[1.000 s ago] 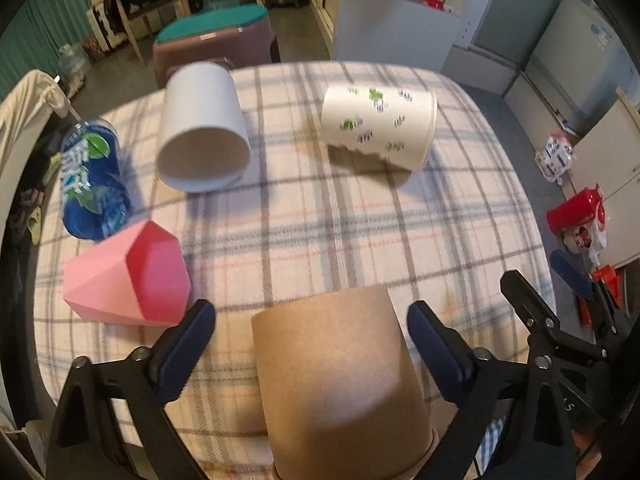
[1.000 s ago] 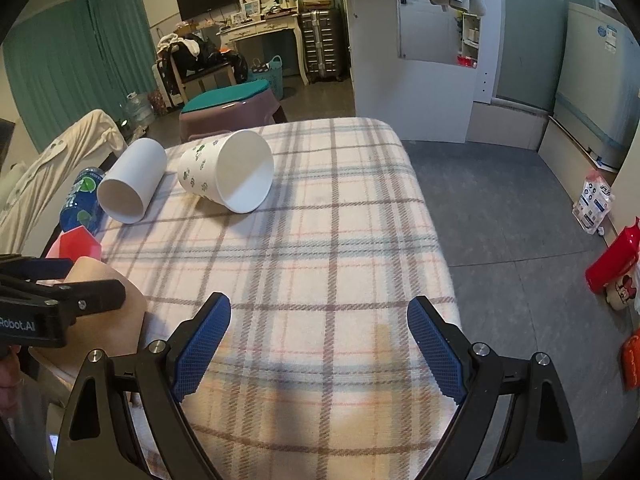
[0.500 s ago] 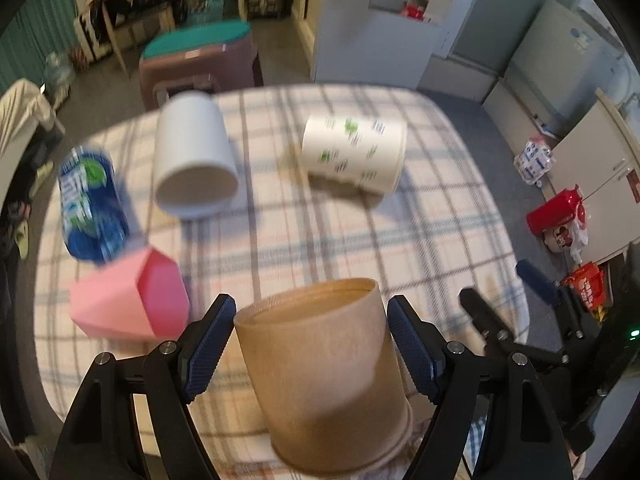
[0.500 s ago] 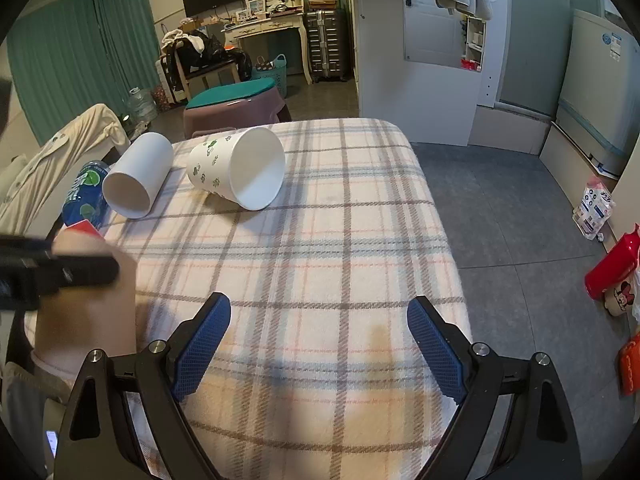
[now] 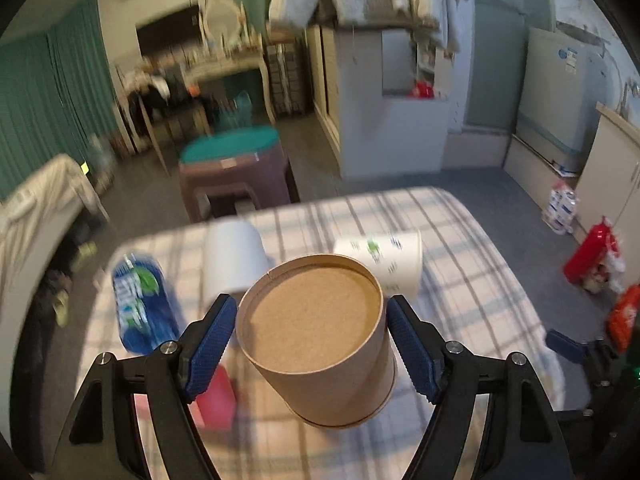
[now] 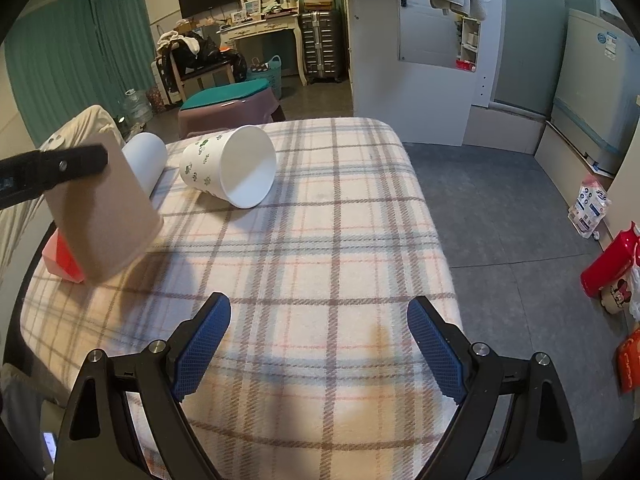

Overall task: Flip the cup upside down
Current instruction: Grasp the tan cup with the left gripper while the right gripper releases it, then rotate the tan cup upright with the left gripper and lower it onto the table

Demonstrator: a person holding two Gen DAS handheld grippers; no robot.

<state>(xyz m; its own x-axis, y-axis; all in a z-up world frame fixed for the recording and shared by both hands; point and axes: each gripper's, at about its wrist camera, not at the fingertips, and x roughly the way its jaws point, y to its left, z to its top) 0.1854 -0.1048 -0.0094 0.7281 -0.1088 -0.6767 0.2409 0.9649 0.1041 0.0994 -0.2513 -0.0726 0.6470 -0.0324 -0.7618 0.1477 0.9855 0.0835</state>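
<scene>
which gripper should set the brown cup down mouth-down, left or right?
Left. The left gripper is already clamped on the brown paper cup, held off the plaid tablecloth with its base up. The right gripper is open and empty, apart from the cup.

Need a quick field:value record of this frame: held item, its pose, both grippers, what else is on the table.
held item: brown paper cup
cup pose: lifted off the table, tilted, closed base toward the left wrist camera, mouth angled down
left gripper: shut on the cup, one pad on each side
right gripper: open, empty, above the plaid tablecloth
lying on their sides: white cup, leaf-print cup, blue bottle
also on the table: pink faceted cup
</scene>
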